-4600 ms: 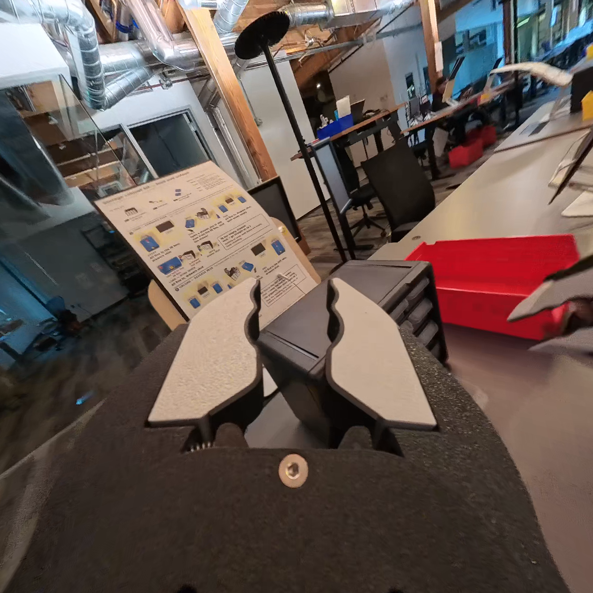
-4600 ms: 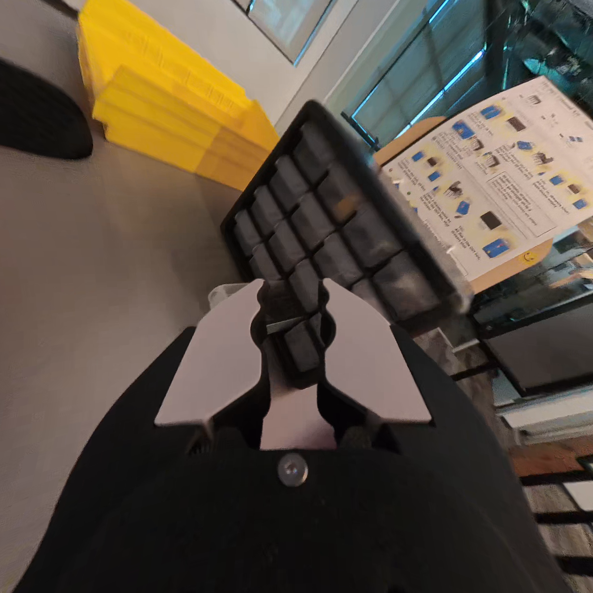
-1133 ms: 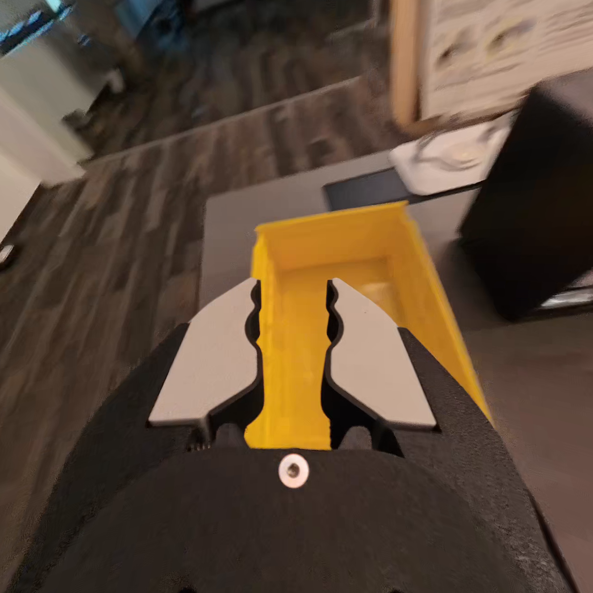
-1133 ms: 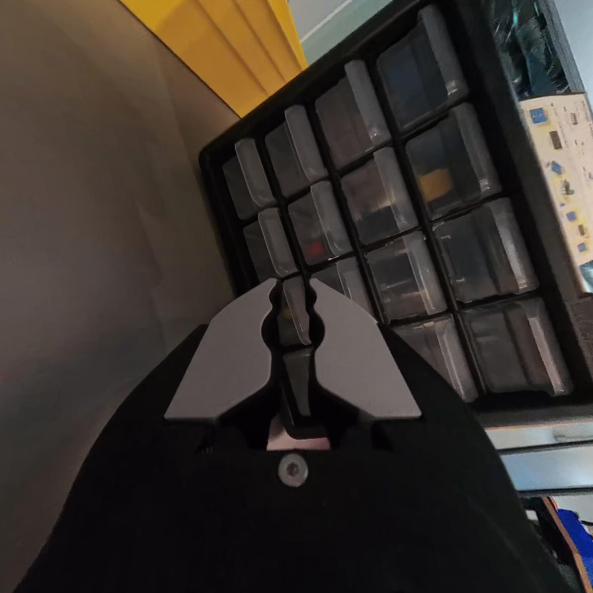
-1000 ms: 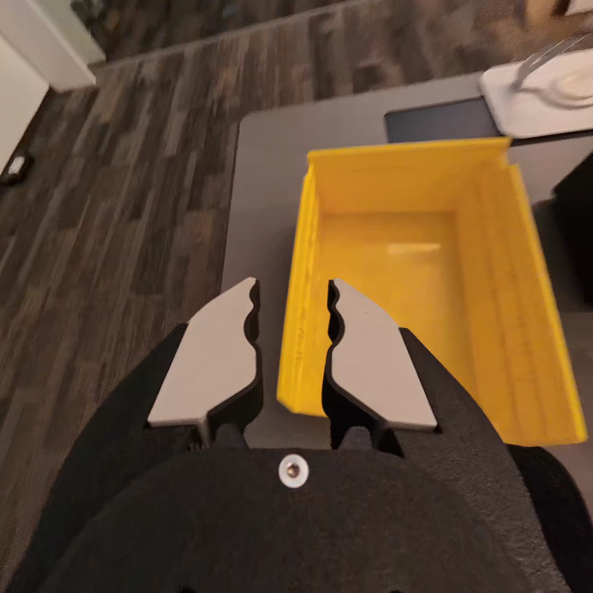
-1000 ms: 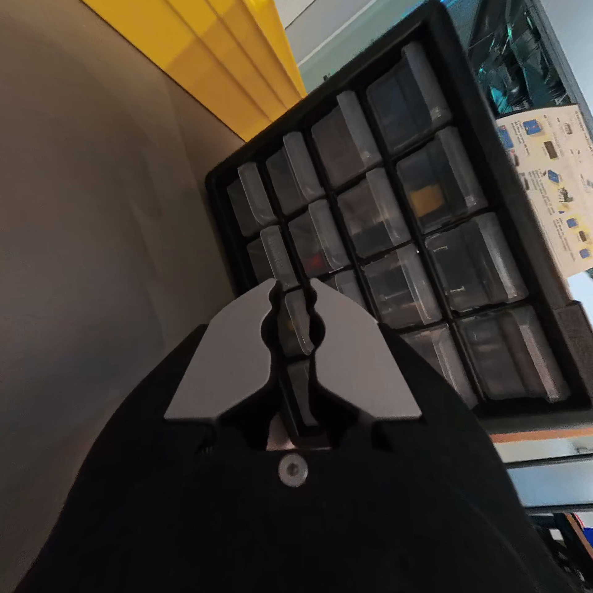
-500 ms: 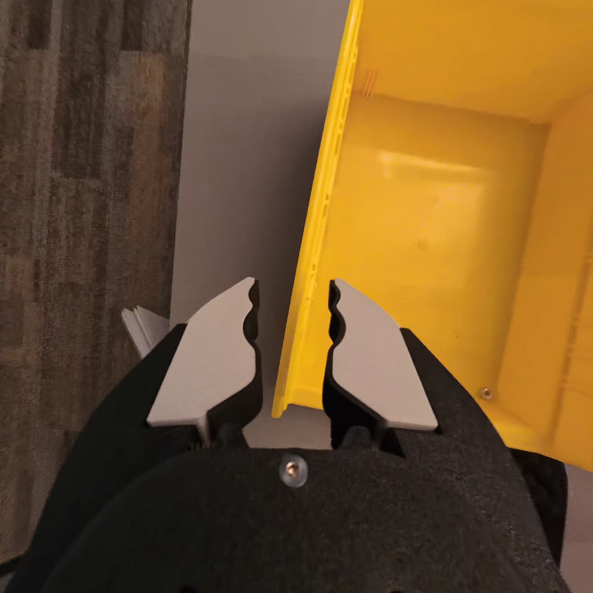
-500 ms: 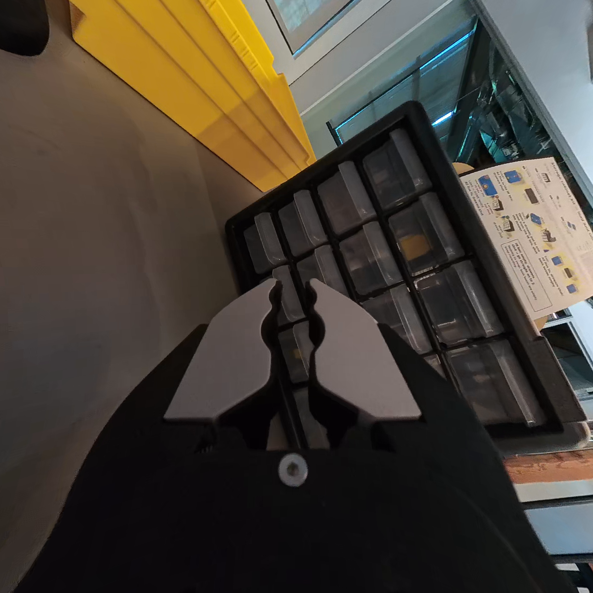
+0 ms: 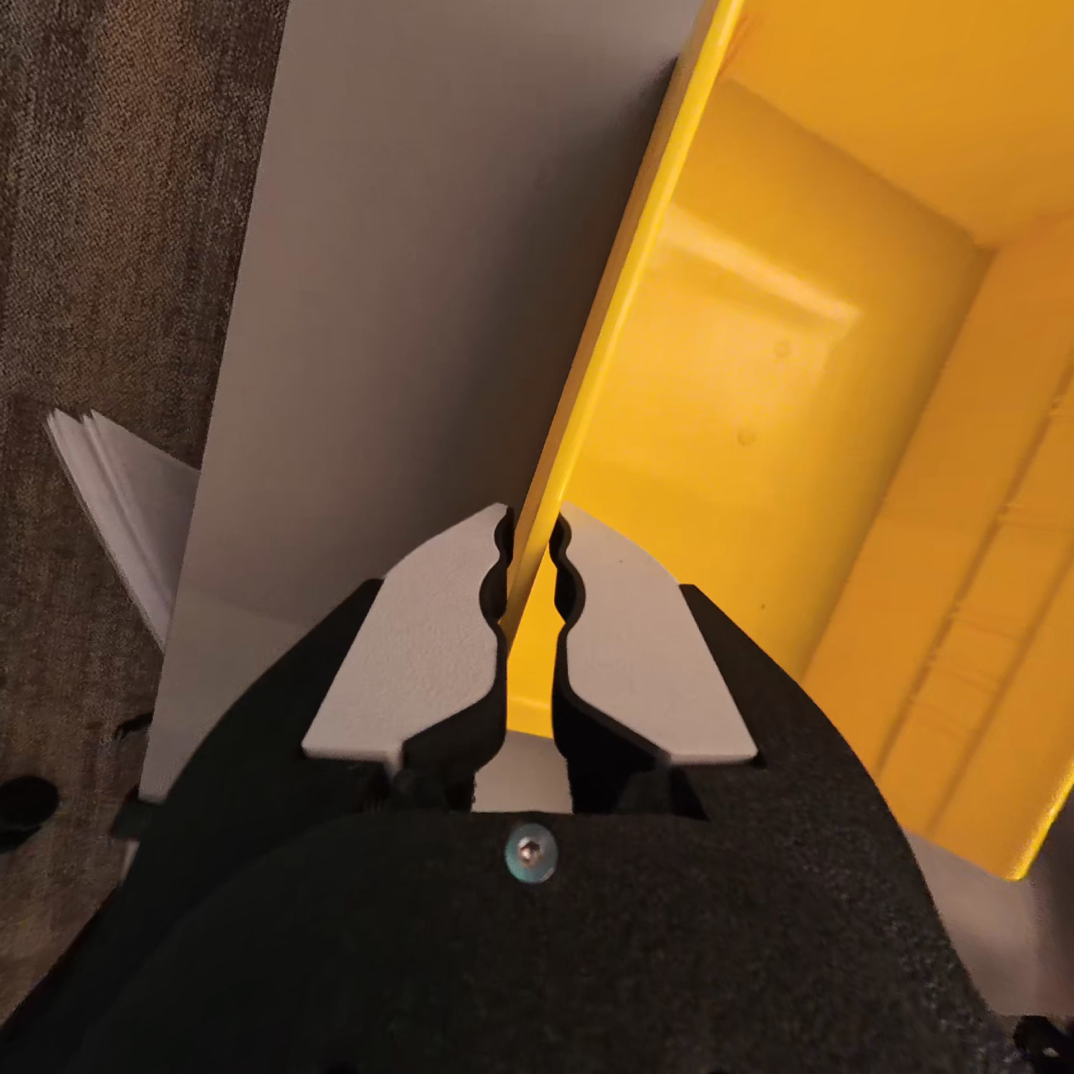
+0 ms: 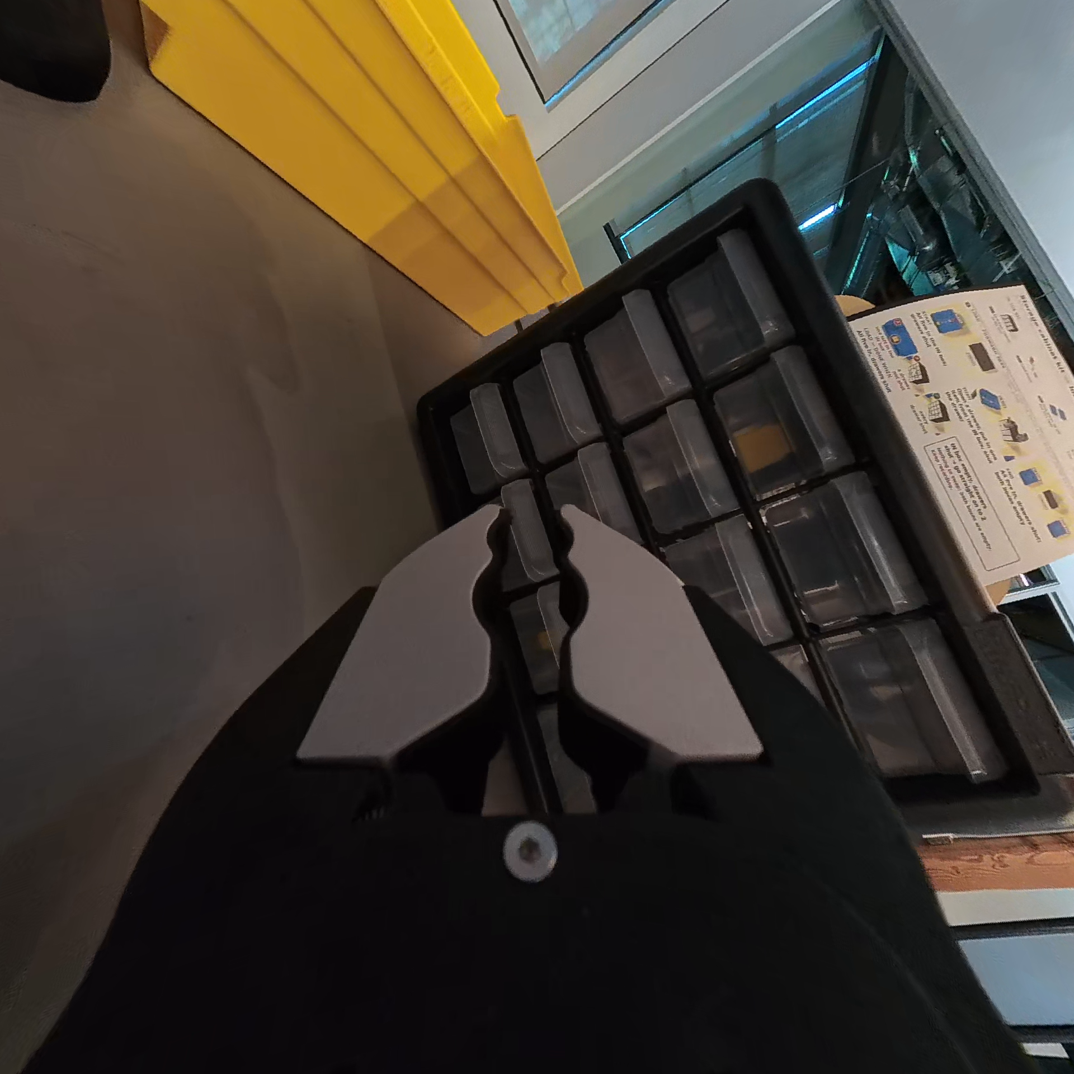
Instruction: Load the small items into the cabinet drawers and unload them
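Grey tabletop [image 9: 407,261] runs out ahead of both pairs of tongs, and on it sits the biggest thing here, the yellow bin [image 9: 813,407], open and, as far as I can see into it, with nothing in it. Half a second ago the left gripper [image 9: 532,526] stood wide with the bin's near wall loose between its fingers; now the fingers have drawn in narrow onto that wall, the rim pinched between the tips. I take that to mean the bin is about to be dragged or steadied so that drawer contents can go into it.

Next in size is the black cabinet [image 10: 860,407], ahead and to the right of the right gripper [image 10: 530,520], its clear drawers all looking pushed in. A yellowish piece [image 10: 761,450] shows through one drawer well beyond the tips, and a smaller one [image 10: 545,639] through a drawer seen in the gap between the fingers; these are the small items, so they seem to be loaded rather than unloaded. The right tongs stand narrow with nothing gripped, and have pulled back a little from the drawer fronts compared with a second ago. The clear handle [image 10: 526,537] of one drawer lines up between the tips, though I cannot tell whether they touch it.

An instruction sheet [image 10: 988,418] leans behind the cabinet.
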{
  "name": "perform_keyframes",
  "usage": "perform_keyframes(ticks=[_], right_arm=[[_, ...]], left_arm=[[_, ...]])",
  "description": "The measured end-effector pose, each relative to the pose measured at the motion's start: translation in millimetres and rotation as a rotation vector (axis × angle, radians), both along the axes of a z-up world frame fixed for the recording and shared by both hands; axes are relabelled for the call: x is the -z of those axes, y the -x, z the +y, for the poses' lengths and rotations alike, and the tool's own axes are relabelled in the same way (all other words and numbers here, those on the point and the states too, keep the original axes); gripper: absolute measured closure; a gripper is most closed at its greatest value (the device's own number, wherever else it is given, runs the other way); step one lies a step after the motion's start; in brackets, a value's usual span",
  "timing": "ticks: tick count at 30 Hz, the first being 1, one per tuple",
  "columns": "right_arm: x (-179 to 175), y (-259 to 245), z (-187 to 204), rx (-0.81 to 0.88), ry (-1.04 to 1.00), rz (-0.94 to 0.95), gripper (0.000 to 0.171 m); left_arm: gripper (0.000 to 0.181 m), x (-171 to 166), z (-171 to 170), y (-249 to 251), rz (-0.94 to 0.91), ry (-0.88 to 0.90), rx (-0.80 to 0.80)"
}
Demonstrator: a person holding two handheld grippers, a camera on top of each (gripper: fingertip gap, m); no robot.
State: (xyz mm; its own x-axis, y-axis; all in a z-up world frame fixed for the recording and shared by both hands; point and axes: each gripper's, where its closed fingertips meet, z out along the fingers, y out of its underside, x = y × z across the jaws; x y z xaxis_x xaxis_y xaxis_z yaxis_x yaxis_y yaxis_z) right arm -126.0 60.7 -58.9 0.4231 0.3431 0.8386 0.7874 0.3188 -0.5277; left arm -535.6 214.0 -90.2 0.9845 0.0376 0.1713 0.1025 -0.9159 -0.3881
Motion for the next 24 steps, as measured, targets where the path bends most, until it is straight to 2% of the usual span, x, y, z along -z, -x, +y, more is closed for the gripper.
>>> perform_keyframes(ticks=[14,20,24], right_arm=[[-2.5,8.9,-6.6,-0.042,-0.019,-0.001,0.156],[-3.6,9.6,-6.1,-0.056,0.001,0.043,0.156],[-1.5,5.9,-2.3,-0.047,0.028,0.076,0.155]], left_arm=[[0.174,-3.9,-10.1,-8.8,-0.069,-0.044,0.011],[0.170,-55.0,-1.8,-3.6,-0.051,-0.287,0.018],[0.167,-74.6,-6.6,-2.9,-0.027,-0.354,0.026]])
